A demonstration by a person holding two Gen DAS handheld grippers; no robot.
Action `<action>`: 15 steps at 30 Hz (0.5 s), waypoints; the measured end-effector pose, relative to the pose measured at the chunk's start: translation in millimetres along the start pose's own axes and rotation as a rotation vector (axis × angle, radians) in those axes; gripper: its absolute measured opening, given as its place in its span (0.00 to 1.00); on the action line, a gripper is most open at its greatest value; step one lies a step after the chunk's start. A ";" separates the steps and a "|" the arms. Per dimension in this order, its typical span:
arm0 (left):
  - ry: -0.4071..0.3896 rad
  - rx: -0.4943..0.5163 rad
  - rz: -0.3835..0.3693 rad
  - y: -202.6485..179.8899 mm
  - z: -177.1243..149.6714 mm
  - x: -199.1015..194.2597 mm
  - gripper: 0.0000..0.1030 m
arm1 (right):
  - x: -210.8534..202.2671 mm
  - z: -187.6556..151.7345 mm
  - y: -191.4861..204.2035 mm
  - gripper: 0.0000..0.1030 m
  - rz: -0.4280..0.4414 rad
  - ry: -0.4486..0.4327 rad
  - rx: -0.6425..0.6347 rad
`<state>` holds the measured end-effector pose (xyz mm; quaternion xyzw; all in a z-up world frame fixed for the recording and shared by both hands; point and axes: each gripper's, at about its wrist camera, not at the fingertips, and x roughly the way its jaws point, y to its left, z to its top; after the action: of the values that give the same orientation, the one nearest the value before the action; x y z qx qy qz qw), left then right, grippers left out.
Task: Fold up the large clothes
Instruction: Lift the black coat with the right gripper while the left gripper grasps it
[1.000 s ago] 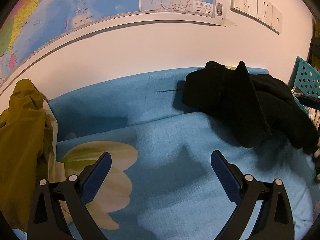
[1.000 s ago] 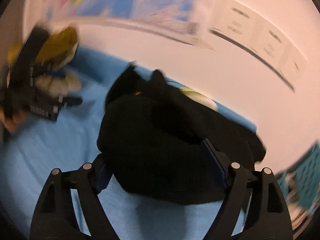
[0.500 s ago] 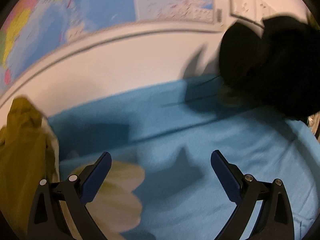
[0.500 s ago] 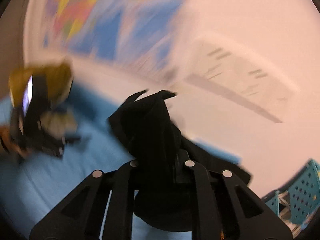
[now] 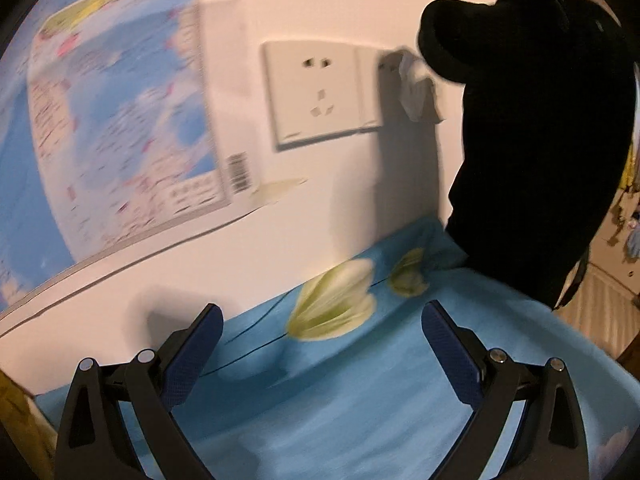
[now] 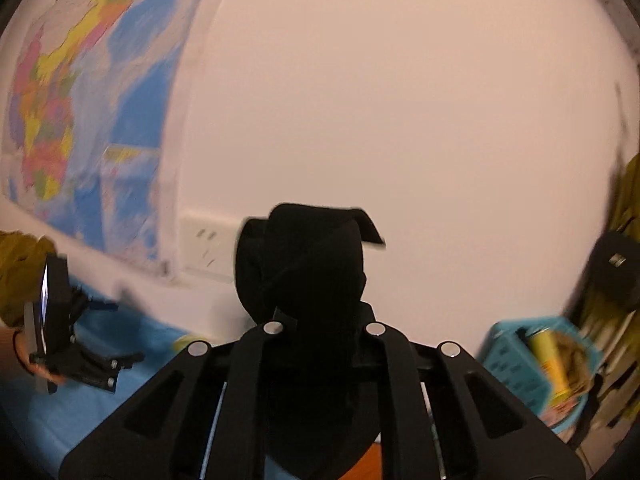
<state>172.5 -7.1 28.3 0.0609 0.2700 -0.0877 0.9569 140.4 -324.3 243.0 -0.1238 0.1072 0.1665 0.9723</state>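
A black garment point(image 5: 532, 140) hangs in the air at the right of the left wrist view, its lower end near the blue flowered bed sheet point(image 5: 360, 400). In the right wrist view the same black garment point(image 6: 304, 272) bulges up out of my right gripper point(image 6: 320, 320). Its jaws are closing, the cloth pinched between them, and the fingertips are hidden under it. My left gripper point(image 5: 320, 312) is open above the sheet with nothing between its fingers, left of the hanging garment. That left gripper point(image 6: 76, 344) shows at the left in the right wrist view.
The wall is close behind the bed, with a map point(image 5: 100, 120) and white sockets point(image 5: 320, 96). An olive garment point(image 6: 16, 276) lies at the far left. A turquoise basket point(image 6: 524, 364) with things in it stands off the bed's right end.
My right gripper shut on the black garment and lifted it off the bed. My left gripper swung right and upward toward the wall, still open.
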 end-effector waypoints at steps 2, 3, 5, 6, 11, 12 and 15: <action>-0.026 0.010 -0.019 -6.3 5.2 -6.7 0.93 | -23.1 23.9 -13.5 0.08 0.015 -0.073 0.011; -0.038 0.012 -0.041 -7.0 10.3 -10.2 0.93 | -44.0 40.9 -18.3 0.08 0.053 -0.130 0.011; -0.066 0.000 -0.084 -7.2 16.3 -21.1 0.93 | -73.3 61.6 -14.0 0.08 0.101 -0.184 -0.022; -0.080 -0.003 -0.099 -5.5 19.3 -27.6 0.93 | -86.2 68.2 -9.1 0.08 0.118 -0.204 -0.038; -0.175 -0.027 -0.253 -27.3 44.2 -64.5 0.93 | -161.1 93.0 7.4 0.08 0.266 -0.288 -0.049; -0.193 -0.033 -0.286 -31.0 47.2 -73.5 0.93 | -171.7 93.9 11.1 0.08 0.300 -0.303 -0.050; -0.218 -0.022 -0.362 -39.2 47.5 -93.6 0.93 | -194.8 98.0 26.7 0.08 0.401 -0.312 -0.045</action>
<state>110.2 -40.6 115.2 -0.0089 0.1722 -0.2615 0.9497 -32.1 -330.7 378.9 -0.0943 -0.0254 0.3754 0.9217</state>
